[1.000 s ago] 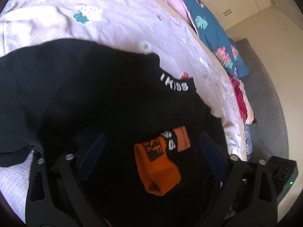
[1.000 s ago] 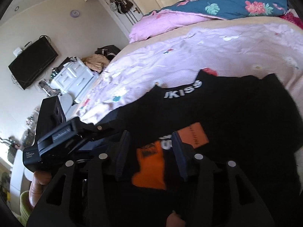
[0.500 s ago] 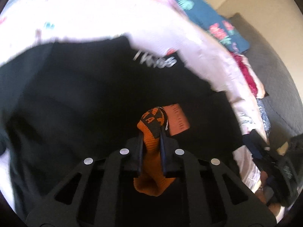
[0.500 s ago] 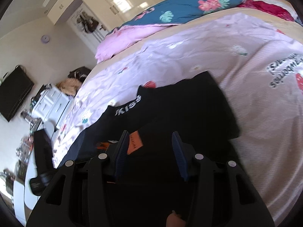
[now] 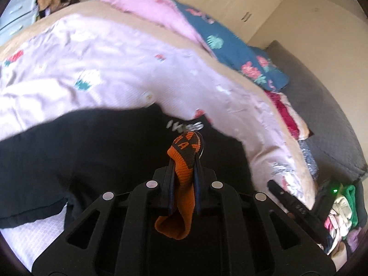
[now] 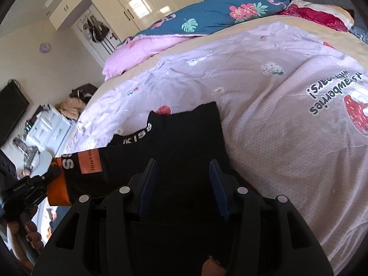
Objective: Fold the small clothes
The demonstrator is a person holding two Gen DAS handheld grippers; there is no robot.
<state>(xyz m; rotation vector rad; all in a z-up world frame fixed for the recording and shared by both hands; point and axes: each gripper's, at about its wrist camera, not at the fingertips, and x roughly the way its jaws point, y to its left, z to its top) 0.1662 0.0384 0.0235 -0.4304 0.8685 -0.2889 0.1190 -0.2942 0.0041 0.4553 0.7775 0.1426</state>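
Observation:
A black garment (image 5: 96, 147) with white letters at its collar lies on the lilac bedspread (image 5: 96, 69). My left gripper (image 5: 184, 158) is shut on its orange and black cuff (image 5: 181, 174), lifted above the cloth. In the right wrist view the same garment (image 6: 184, 142) shows an orange patch (image 6: 89, 161) at the left, where the left gripper (image 6: 25, 191) holds the sleeve. My right gripper (image 6: 181, 168) is open over the black cloth, nothing between its fingers.
A teal flowered quilt (image 6: 207, 16) and pink blanket (image 6: 142, 48) lie at the head of the bed. A pile of clothes (image 5: 340, 211) sits on the grey floor beside the bed. White drawers (image 6: 48, 126) and a wall screen (image 6: 9, 110) stand at the left.
My left gripper closed on the orange cuff and lifted it up off the garment. My right gripper swung to the right over the black cloth and stayed open.

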